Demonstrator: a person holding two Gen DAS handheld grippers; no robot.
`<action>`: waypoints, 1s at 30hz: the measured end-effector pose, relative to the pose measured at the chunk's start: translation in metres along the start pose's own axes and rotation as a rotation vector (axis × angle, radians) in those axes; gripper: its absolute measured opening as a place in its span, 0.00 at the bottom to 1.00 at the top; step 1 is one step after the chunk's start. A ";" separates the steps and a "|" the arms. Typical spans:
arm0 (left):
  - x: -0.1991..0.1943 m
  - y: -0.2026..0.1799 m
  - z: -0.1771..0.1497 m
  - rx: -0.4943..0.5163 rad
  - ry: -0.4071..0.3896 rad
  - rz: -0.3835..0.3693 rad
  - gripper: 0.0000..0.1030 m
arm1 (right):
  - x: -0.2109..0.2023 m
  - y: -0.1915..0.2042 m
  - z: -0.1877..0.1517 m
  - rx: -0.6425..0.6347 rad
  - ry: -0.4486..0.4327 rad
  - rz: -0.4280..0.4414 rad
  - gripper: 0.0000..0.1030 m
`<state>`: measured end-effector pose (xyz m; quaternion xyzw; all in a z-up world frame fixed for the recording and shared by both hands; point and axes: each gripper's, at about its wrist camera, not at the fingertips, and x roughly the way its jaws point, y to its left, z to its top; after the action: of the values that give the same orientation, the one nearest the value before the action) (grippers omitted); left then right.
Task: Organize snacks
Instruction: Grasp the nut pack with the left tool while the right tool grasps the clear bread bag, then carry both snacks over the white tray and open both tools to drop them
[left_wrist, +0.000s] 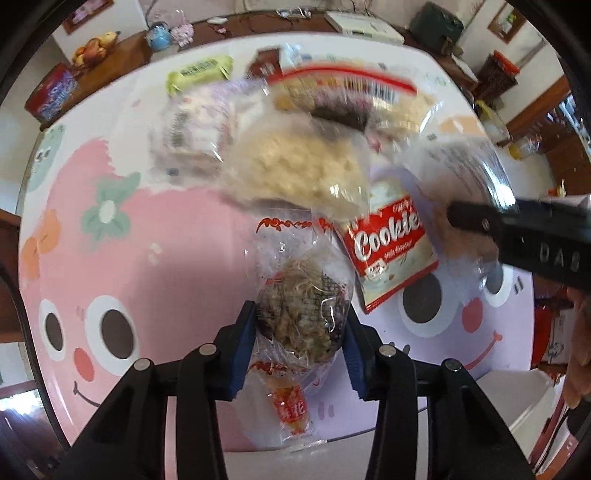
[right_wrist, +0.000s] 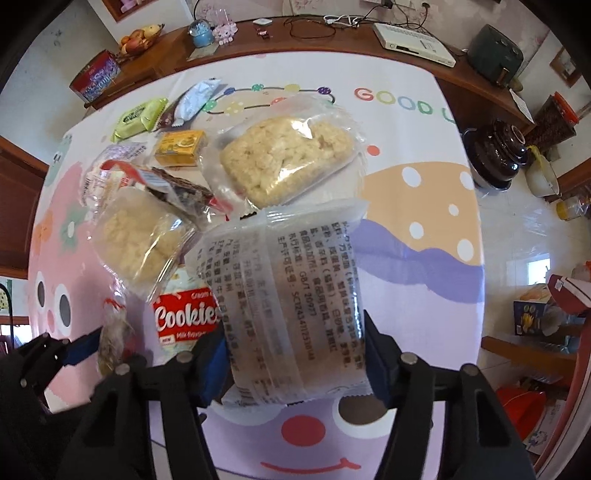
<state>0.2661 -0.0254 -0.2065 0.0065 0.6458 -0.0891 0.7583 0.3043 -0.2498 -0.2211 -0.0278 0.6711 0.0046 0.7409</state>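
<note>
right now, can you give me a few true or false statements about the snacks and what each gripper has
1. The left gripper has a clear packet of a dark shredded snack between its jaws. True.
2. The right gripper is closed on a green packet. False: it holds a translucent packet with black printed text.
3. A red packet reading Cookies lies on the tablecloth. True.
4. The yellow box sits between the right jaws. False: it lies far up the table near the green packet.
</note>
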 end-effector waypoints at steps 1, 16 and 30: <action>-0.008 0.002 -0.001 -0.003 -0.012 0.000 0.41 | -0.005 0.001 -0.002 0.003 -0.007 0.002 0.60; -0.163 0.016 -0.036 -0.026 -0.267 0.013 0.41 | -0.133 -0.004 -0.051 0.060 -0.222 0.090 0.60; -0.259 0.008 -0.115 -0.062 -0.433 0.021 0.41 | -0.246 0.025 -0.154 0.032 -0.400 0.144 0.60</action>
<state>0.1156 0.0295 0.0273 -0.0293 0.4703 -0.0607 0.8799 0.1262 -0.2242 0.0072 0.0337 0.5111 0.0523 0.8573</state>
